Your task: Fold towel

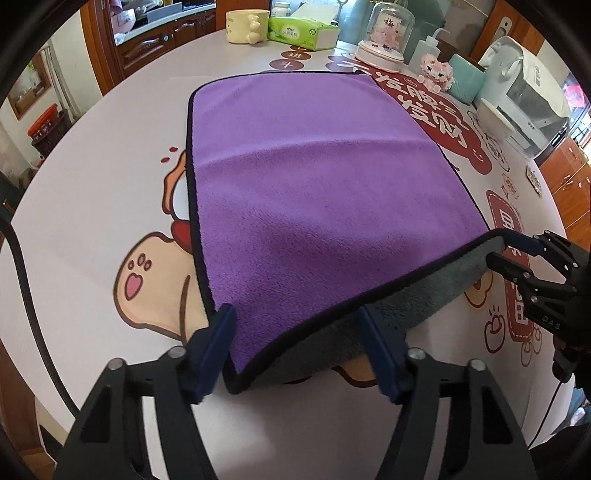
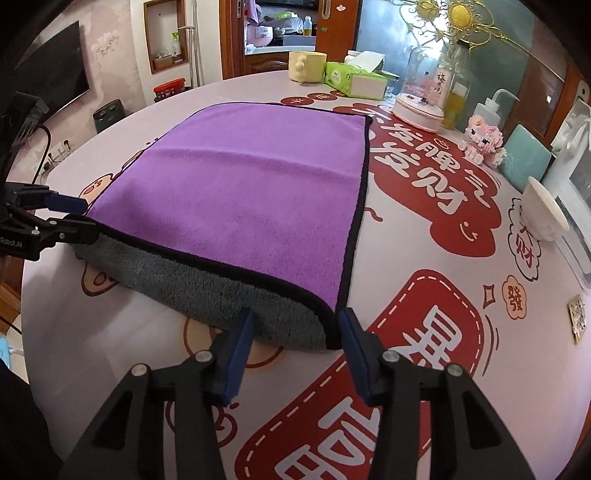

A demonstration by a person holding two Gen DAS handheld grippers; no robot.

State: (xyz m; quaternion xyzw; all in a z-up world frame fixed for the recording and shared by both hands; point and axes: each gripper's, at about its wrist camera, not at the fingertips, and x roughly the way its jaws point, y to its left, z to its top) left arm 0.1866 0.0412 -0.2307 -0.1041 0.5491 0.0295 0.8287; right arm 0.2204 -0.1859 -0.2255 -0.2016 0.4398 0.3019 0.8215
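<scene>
A purple towel point(image 1: 295, 177) with a black hem and a grey underside lies spread on the round table; it also shows in the right wrist view point(image 2: 243, 192). Its near edge is raised, so the grey side shows. My left gripper point(image 1: 295, 325) is open, its blue pads either side of the towel's near left corner, which hangs between them. My right gripper point(image 2: 295, 325) is open, its pads either side of the near right corner. Each gripper shows in the other's view, the right one point(image 1: 509, 251) and the left one point(image 2: 74, 214), at the raised edge's ends.
The tablecloth point(image 2: 424, 369) has red and cartoon prints. At the far side stand a cream mug point(image 1: 247, 26), a green tissue box point(image 1: 303, 33), a glass dome point(image 1: 388, 37), a squeeze bottle point(image 1: 428, 48), a pink toy point(image 1: 437, 74), a teal box point(image 1: 467, 79) and a white bowl point(image 2: 543, 210).
</scene>
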